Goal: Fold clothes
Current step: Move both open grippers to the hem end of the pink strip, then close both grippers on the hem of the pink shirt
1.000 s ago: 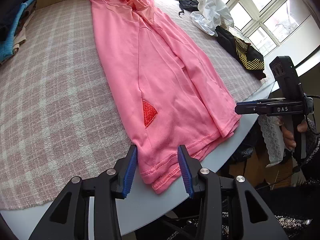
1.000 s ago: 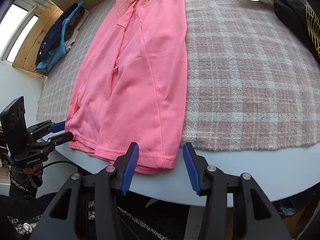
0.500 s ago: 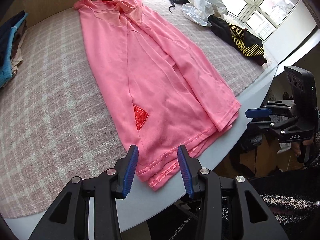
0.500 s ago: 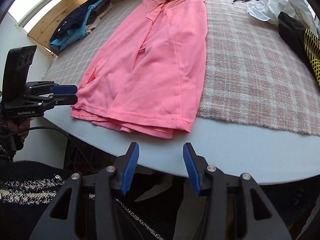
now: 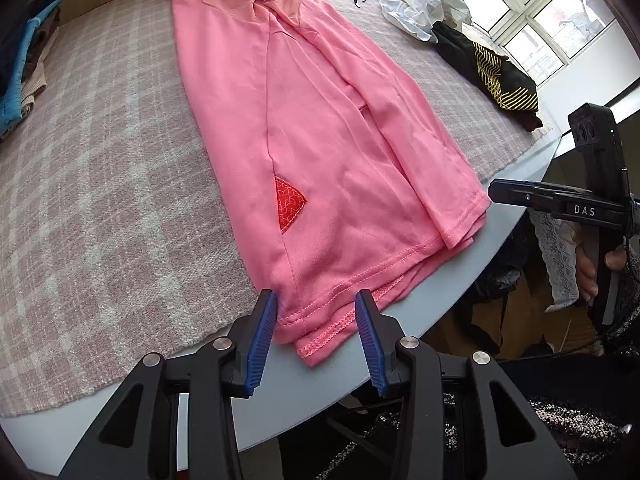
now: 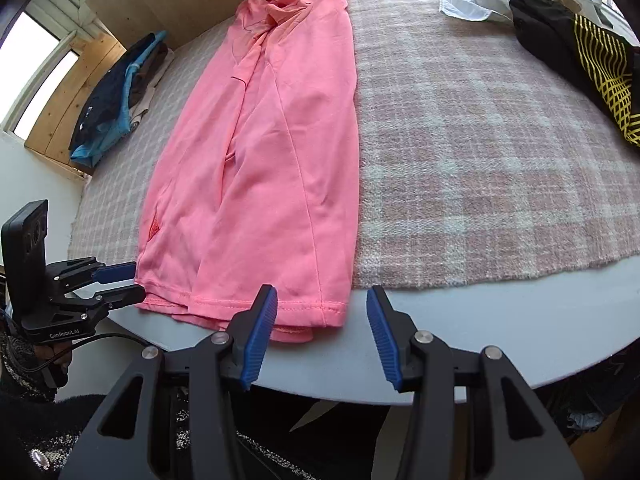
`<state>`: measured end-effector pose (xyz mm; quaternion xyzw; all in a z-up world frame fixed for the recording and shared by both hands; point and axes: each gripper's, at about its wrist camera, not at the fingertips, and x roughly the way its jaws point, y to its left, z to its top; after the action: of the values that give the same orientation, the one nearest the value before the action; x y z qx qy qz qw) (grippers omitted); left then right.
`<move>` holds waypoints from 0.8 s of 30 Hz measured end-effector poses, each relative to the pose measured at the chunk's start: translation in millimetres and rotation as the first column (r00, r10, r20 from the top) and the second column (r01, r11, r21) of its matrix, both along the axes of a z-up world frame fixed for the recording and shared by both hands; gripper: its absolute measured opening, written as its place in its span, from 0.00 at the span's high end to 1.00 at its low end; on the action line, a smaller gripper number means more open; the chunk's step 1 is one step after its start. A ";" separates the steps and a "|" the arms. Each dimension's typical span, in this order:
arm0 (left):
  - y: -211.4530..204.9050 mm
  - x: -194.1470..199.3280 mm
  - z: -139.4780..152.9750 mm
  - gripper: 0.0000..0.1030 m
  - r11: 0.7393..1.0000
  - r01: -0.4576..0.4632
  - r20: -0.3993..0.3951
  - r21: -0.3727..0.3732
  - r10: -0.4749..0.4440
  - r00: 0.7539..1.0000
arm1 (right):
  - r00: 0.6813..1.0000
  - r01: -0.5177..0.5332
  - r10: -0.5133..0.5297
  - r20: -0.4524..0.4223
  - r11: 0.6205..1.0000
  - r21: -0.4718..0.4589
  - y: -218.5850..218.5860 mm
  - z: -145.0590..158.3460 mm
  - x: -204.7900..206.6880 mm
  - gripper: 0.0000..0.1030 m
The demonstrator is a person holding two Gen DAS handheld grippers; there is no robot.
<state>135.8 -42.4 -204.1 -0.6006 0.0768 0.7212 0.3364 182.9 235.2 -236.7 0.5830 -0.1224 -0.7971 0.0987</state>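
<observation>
Your long pink knit garment (image 5: 320, 128) lies lengthwise on the pink-and-white plaid woven cloth (image 5: 100, 200) that covers the pale grey round bench (image 6: 500, 320). It is folded in on itself along its length, with a small red patterned triangle (image 5: 289, 208) showing near the hem. The hem end hangs slightly past the cloth's edge onto the bare bench rim, nearest you.

Your left hand-held gripper (image 5: 316, 336) has its blue ribbed fingers (image 5: 262, 336) spread wide, one on either side of the garment's near left hem corner, low over the bench edge. Whether they touch the fabric cannot be told.

Your right hand-held gripper (image 6: 322, 332) is also spread wide, hovering just off the bench rim at the garment's right hem corner; its left finger sits in front of the hem, while the right one is over bare bench.

At the far right of the bench lie a crumpled white garment (image 5: 424, 4) and a black garment with yellow line pattern (image 5: 496, 76), well apart from the pink one. A stack of folded blue and dark clothes (image 6: 116, 96) sits at the far left.
</observation>
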 end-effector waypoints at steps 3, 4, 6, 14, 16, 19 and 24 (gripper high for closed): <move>1.4 0.6 -0.8 0.62 1.000 -0.002 -0.008 -0.010 0.002 1.000 | 0.999 -0.050 0.050 0.008 0.998 0.043 -14.6 -4.4 -1.4 0.55; 0.3 -0.7 -0.2 0.62 1.000 -0.021 -0.016 -0.019 0.021 1.000 | 0.998 -0.063 0.063 0.009 0.997 0.046 -17.9 -4.3 -2.0 0.55; -2.4 -2.4 2.2 0.62 0.997 -0.063 -0.052 -0.053 0.061 0.997 | 0.997 -0.076 0.075 0.013 0.995 0.066 -22.9 -3.8 -3.7 0.55; 3.9 0.5 -2.0 0.70 1.000 -0.004 -0.043 -0.025 0.003 0.999 | 0.991 -0.129 0.129 0.032 0.991 0.027 -27.6 -4.8 -15.0 0.93; 5.5 1.1 -3.5 0.93 1.000 0.017 -0.047 -0.022 -0.018 0.999 | 0.992 -0.117 0.117 0.047 0.993 -0.008 -23.8 -7.3 -18.8 0.93; 7.0 1.8 -3.0 0.95 0.998 0.061 -0.052 0.001 -0.061 0.997 | 0.991 -0.098 0.105 0.080 0.991 -0.088 -17.3 -11.9 -21.4 0.94; -8.2 -13.8 11.2 0.95 0.986 0.003 0.055 0.169 -0.012 0.998 | 0.994 0.037 0.002 0.110 0.938 -0.345 11.6 -2.0 -30.0 0.94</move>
<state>122.0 -50.6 -192.9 -0.5897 0.0082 0.7067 0.3909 153.0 246.8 -238.8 0.5980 -0.2711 -0.7310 0.1859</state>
